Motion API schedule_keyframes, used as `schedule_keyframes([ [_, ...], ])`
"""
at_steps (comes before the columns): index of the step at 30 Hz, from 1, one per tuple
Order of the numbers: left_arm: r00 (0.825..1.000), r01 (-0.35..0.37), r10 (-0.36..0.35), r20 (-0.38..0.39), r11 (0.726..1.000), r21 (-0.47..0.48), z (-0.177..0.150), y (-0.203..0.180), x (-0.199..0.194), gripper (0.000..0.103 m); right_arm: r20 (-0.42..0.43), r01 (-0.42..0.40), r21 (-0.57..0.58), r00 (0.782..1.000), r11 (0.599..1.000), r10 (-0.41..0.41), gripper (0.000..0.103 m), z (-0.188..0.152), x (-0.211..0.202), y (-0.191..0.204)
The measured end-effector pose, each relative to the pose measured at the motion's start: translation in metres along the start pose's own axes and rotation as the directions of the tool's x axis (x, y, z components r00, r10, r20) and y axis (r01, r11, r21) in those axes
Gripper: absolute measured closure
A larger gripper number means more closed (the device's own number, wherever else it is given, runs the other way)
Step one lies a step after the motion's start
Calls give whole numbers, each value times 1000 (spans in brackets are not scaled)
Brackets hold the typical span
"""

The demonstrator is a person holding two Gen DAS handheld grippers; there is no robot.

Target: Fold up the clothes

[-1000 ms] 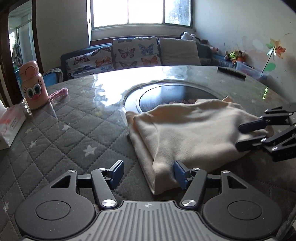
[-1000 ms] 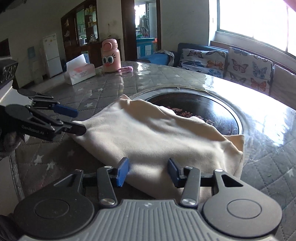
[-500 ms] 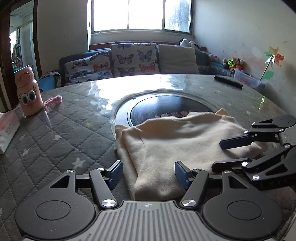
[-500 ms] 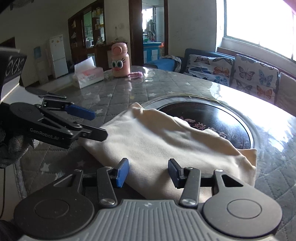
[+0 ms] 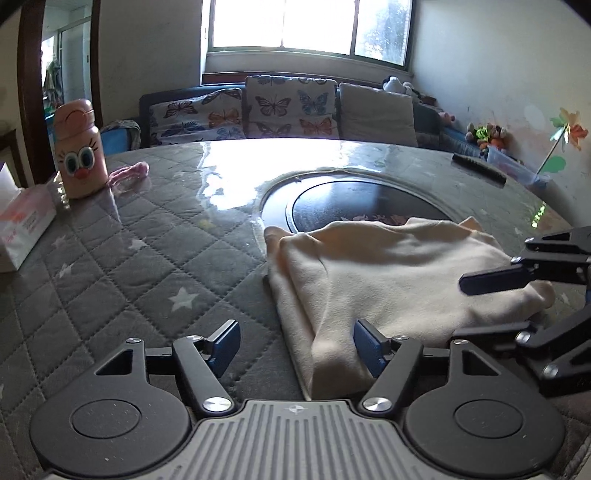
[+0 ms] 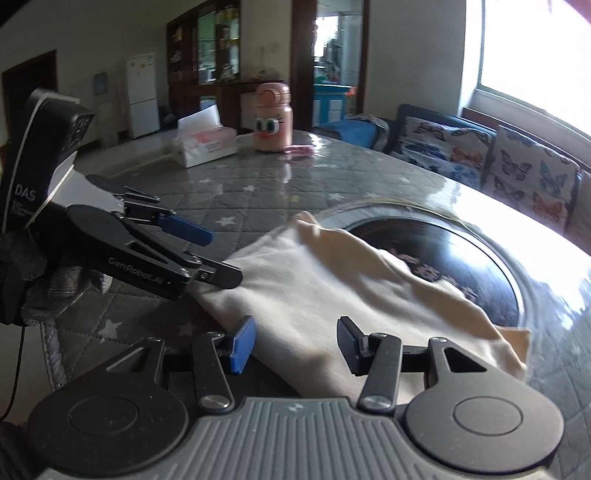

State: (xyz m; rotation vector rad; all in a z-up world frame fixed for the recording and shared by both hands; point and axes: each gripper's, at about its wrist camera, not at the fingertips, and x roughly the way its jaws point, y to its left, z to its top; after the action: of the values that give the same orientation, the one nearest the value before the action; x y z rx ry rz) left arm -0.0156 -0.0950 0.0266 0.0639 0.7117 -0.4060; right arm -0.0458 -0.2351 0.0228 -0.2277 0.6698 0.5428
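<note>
Blown-out window (image 5: pixel 306 26) backlight, glare across the table (image 5: pixel 229 173) (fisheye-bent edges, dark corners).

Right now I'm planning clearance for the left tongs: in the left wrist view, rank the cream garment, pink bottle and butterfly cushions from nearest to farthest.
1. Cream garment, just ahead of the left tongs, to the right.
2. Pink bottle, far left on the table.
3. Butterfly cushions, behind the table, under the window.

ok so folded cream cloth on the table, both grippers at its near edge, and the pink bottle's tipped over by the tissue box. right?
Not quite. The pink bottle stands upright beside the tissue box, as the right wrist view shows. The rest holds: the folded cream cloth lies on the table, with the left gripper and right gripper at its near edge.
</note>
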Motion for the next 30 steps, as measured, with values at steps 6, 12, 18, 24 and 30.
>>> schedule_keyframes([
  [6,999,-19,20,38,999,-36,7,15,-10,5,-16,-44,-88,999,995,43,52,15,14,23],
  [12,998,-47,51,40,993,-107,16,35,-13,0,-29,-72,-199,997,977,68,52,25,31,50],
  [18,999,-28,32,17,976,-218,21,51,-9,0,-46,-65,-284,997,957,54,55,28,50,72],
  [24,998,53,-62,-19,948,-313,24,49,2,1,-44,-20,-288,999,957,8,79,28,56,75],
  [30,985,126,-163,-49,892,-434,28,47,17,7,-10,-48,-132,999,990,47,93,38,42,51],
])
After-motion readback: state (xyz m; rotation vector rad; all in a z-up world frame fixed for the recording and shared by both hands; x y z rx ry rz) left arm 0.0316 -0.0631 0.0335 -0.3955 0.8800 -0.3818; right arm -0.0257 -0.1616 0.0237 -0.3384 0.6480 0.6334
